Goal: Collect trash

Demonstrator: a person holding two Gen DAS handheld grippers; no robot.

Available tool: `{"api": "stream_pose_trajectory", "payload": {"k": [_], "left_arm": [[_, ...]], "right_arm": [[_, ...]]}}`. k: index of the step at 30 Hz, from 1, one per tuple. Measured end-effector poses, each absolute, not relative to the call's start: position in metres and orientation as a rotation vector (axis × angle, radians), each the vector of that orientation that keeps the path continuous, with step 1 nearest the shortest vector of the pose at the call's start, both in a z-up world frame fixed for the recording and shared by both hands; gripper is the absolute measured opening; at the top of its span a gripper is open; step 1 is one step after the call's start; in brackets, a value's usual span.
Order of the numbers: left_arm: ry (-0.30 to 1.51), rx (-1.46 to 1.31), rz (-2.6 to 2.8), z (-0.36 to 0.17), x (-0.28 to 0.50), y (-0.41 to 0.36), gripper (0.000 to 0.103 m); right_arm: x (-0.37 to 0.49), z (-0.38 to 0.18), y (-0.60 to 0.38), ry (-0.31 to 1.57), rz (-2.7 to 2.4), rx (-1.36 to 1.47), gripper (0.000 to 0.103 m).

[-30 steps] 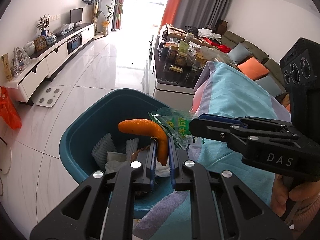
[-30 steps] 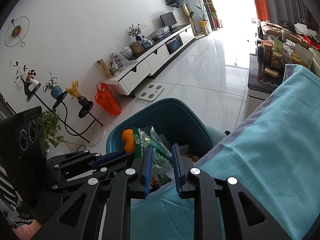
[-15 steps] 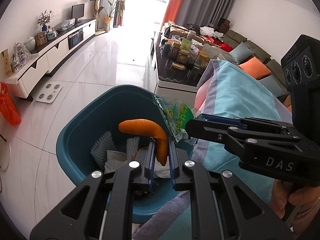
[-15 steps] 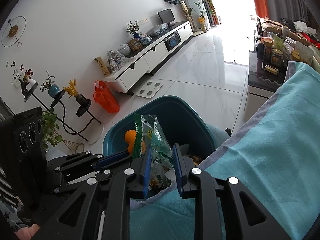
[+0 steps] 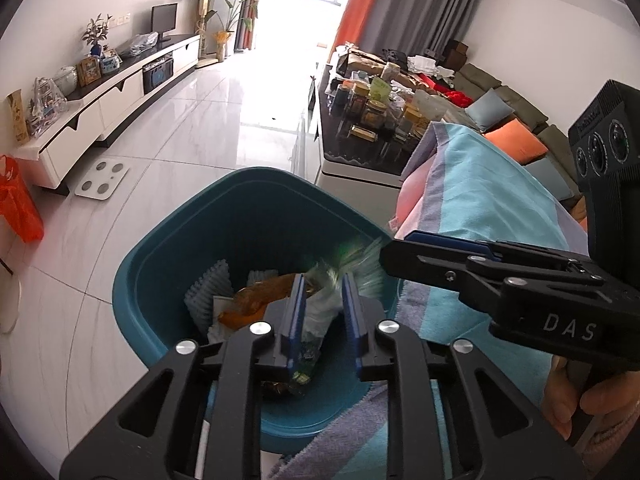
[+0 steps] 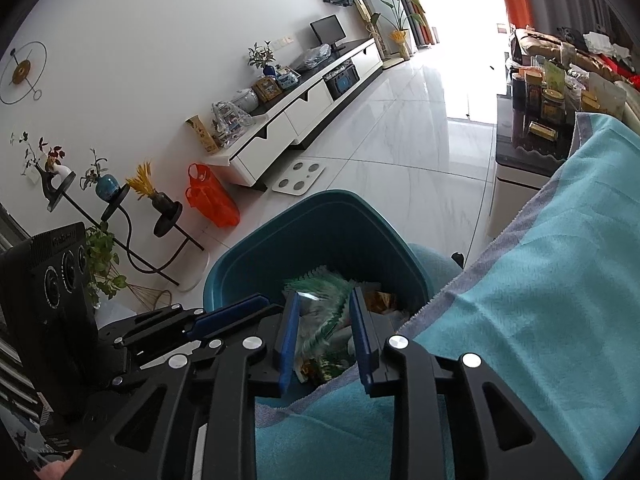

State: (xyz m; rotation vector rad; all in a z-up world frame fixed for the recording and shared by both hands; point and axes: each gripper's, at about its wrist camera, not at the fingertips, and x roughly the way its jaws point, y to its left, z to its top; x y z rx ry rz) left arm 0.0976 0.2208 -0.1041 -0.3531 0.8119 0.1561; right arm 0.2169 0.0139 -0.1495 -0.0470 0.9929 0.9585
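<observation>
A second ago the left gripper (image 5: 322, 312) pinched an orange peel (image 5: 256, 300) above the bin (image 5: 168, 264); now the peel has left its fingers and shows as a blurred orange smear low in the bin, left of centre in the left wrist view, beside the white foam netting (image 5: 206, 288). The green snack wrapper (image 6: 320, 300) that the right gripper (image 6: 324, 332) was holding up has dropped too; it is a streaked green and white blur just above the rubbish, in the middle of the right wrist view.

The peel looks curved and bright orange, its edges smeared by motion. The wrapper is clear plastic with green print and a toothed edge, also smeared. Both are inside the teal bin, which stands on the white tiled floor against the edge of a turquoise towel (image 6: 540, 280).

Both grippers point steeply down over the bin's mouth, side by side; in the left wrist view the right gripper reaches in from the right edge, with a hand (image 5: 572, 400) on its handle at lower right. The left gripper's jaws are opening, a clear gap between the blue pads and nothing pressed between them. The right gripper's jaws stand a little apart; the wrapper shows between them but the pads do not press it.
</observation>
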Motion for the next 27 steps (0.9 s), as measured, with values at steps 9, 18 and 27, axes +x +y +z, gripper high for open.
{"api": "stream_pose_trajectory", "payload": {"k": [9,18,27], "left_arm": [[0.79,-0.351,0.194,-0.101,0.088,0.223,0.041],[0.651,-0.277,0.172,-0.068,0.053,0.202,0.097],[0.514,-0.254,0.133,-0.05,0.016,0.158,0.097]], "right_arm": [[0.216,-0.145,0.003,0.981,0.963,-0.019,0.031],[0.196,-0.12,-0.044,0.829,0.904,-0.023,0.063],[0.158,-0.103,-0.123,0.607,0.709,-0.052,0.093]]}}
